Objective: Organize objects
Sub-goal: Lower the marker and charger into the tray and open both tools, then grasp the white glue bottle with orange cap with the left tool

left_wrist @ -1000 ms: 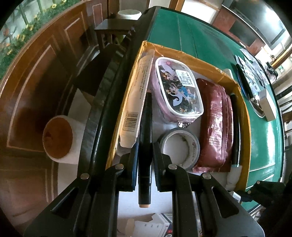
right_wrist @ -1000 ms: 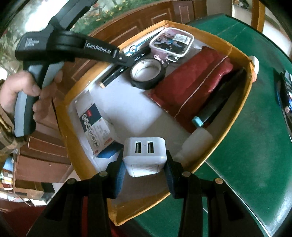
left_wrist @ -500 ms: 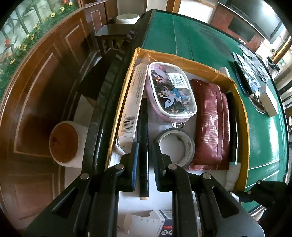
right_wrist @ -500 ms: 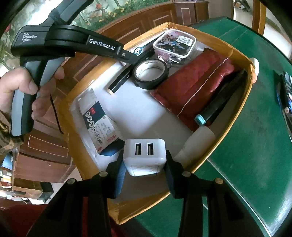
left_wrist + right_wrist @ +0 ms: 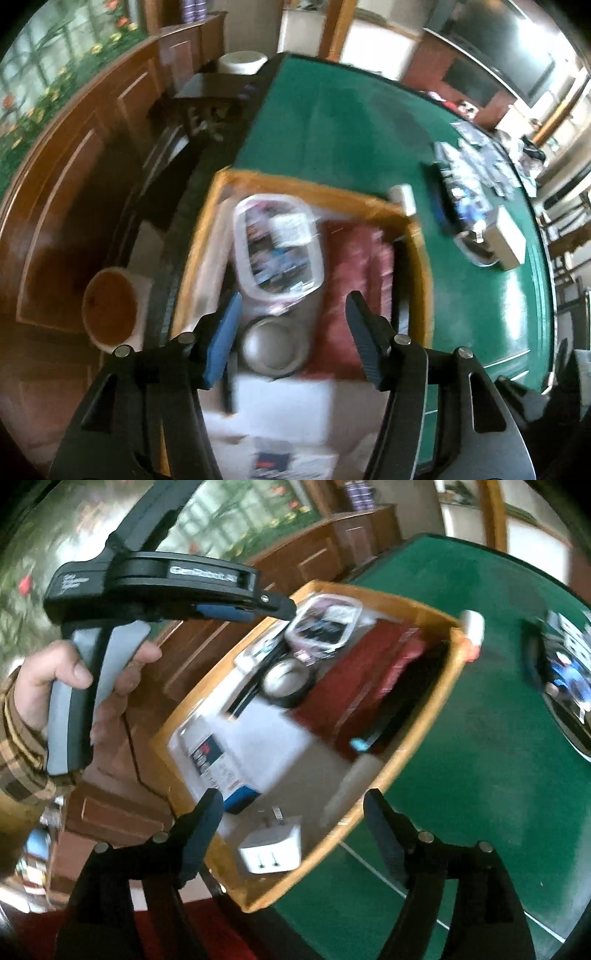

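Above the open tan cardboard box [image 5: 417, 738] on green bench [image 5: 480, 775]: left gripper [image 5: 293, 332] and right gripper [image 5: 293, 834], jaws opening, empty; white square charger [image 5: 273, 851] lying inside box.

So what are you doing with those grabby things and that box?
A person is tidying small things into a cardboard box on a green table, using a gripper in each hand. The right gripper is opening, and the white charger plug lies in the box's near corner with nothing pressing on it. The left gripper is opening too, empty, above the tape roll and a black pen lying in the box.
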Demonstrator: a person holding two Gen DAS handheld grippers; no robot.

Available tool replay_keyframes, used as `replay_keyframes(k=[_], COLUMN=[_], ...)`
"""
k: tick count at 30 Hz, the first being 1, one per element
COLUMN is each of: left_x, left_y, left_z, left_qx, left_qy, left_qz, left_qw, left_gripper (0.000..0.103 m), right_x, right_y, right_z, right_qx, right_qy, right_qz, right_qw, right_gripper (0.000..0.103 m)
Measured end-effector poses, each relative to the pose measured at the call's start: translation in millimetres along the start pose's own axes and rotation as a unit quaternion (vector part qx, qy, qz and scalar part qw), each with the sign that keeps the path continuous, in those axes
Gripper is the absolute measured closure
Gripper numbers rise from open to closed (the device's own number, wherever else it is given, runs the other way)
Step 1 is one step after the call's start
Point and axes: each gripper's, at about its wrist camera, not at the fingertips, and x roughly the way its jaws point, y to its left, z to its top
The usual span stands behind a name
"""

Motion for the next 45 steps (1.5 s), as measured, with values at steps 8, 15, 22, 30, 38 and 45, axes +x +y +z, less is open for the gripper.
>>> replay_keyframes(k=[8, 15, 22, 30, 38, 45], left_x=[42, 93, 134, 165, 163, 146], left_y=[-85, -122, -136, -145, -173, -203], left_z=[44, 82, 102, 99, 81, 28], left_qx=[0.075, 0.073, 0.065, 0.07, 0.094, 0.122], left_qy=[0.034, 0.06, 0.076, 0.103, 0.112, 0.137], left_qz=[-0.036, -0.034, -0.01, 0.017, -0.012, -0.062], left_qw=[0.996, 0.9949, 0.9949, 0.992, 0.9892, 0.9812], left_gripper=[0.041, 0.027, 0.027, 0.063, 0.077, 0.077], right_x=[-33, -65, -90, -102, -122, -145], right_y=[-57, -95, -126, -143, -173, -236], right_z=[-13, -41, -65, -73, -64, -22], right_qx=[0.087, 0.139, 0.181, 0.192, 0.18, 0.128], right_qy=[-0.032, -0.049, -0.059, -0.06, -0.063, -0.047], right_qz=[-0.029, -0.056, -0.079, -0.087, -0.115, -0.194], right_qw=[0.995, 0.987, 0.979, 0.976, 0.975, 0.971], right_gripper=[0.024, 0.023, 0.023, 0.023, 0.023, 0.02])
